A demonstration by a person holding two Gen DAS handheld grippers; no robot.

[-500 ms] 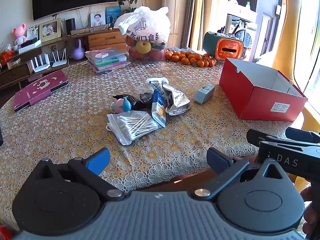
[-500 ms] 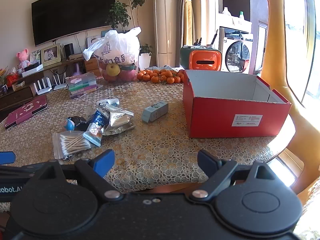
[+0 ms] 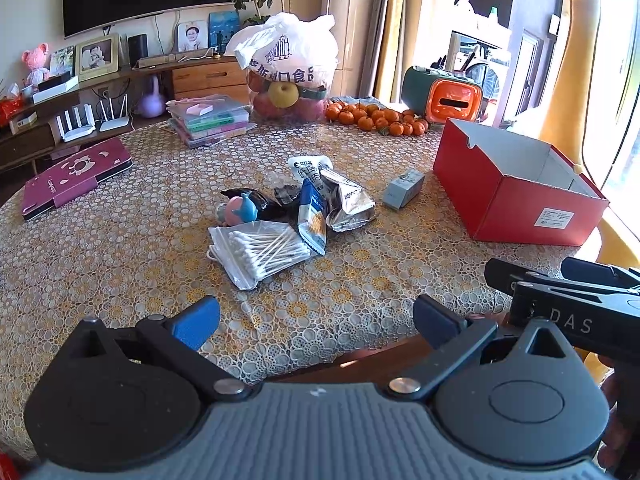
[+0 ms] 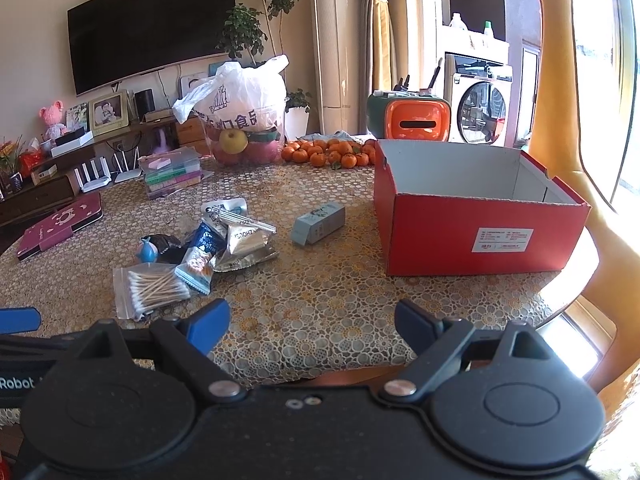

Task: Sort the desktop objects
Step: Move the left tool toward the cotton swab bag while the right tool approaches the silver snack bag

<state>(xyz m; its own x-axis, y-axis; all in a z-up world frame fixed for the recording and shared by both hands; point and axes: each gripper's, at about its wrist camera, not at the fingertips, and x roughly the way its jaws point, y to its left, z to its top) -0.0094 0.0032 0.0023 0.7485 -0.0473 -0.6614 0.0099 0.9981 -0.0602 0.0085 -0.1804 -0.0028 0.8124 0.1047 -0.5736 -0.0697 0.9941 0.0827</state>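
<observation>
A loose pile sits mid-table: a clear bag of cotton swabs [image 3: 260, 250] [image 4: 150, 290], a blue-white snack packet [image 3: 312, 216] [image 4: 198, 258], silver foil packets [image 3: 346, 204] [image 4: 244, 242], a pink-blue whale toy [image 3: 240, 210] [image 4: 146, 250] and a black item [image 3: 262, 200]. A small grey-blue carton [image 3: 404, 189] [image 4: 319, 222] lies apart, toward the open red box [image 3: 520, 200] [image 4: 472, 236]. My left gripper [image 3: 316, 320] hovers open over the near table edge, nothing between its fingers. My right gripper [image 4: 312, 324] hovers open the same way, to the right of the left one.
At the back stand a white bag of fruit [image 3: 286, 68], a row of tangerines [image 3: 376, 118], stacked plastic cases [image 3: 208, 120] and an orange-green container [image 3: 444, 94]. A maroon notebook [image 3: 76, 182] lies far left. A yellow giraffe figure [image 3: 576, 60] stands beyond the table's right edge.
</observation>
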